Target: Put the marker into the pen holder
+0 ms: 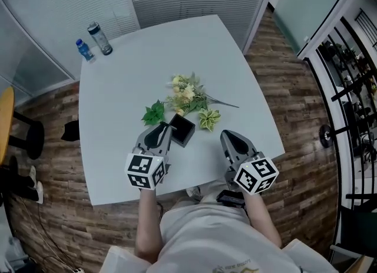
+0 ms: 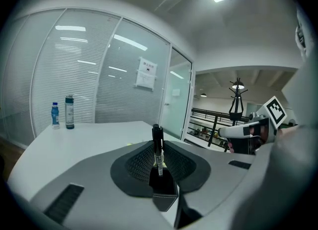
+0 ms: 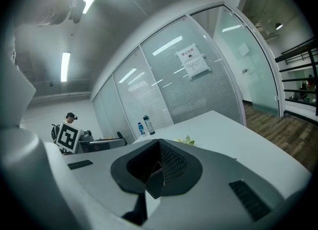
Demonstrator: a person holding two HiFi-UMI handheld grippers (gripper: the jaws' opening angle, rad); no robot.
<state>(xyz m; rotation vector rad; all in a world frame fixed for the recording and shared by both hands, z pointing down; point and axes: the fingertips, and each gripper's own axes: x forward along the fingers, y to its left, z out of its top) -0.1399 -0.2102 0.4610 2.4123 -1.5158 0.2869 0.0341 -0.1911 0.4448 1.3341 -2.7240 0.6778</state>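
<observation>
In the head view my left gripper (image 1: pixel 166 127) is shut on a black marker (image 1: pixel 171 127), right at the near left edge of the black square pen holder (image 1: pixel 184 130) on the white table (image 1: pixel 118 148). In the left gripper view the marker (image 2: pixel 157 147) stands upright, pinched between the jaws of the left gripper (image 2: pixel 158 169). My right gripper (image 1: pixel 227 135) rests near the table's front edge, to the right of the holder. Seen in its own view, the right gripper (image 3: pixel 155 174) is shut with nothing in it.
Artificial flowers (image 1: pixel 187 95) and green leaves (image 1: pixel 154 112) lie just behind the holder. Two bottles (image 1: pixel 100 38) stand at the far left corner, with glass walls behind. The person's body is at the table's front edge.
</observation>
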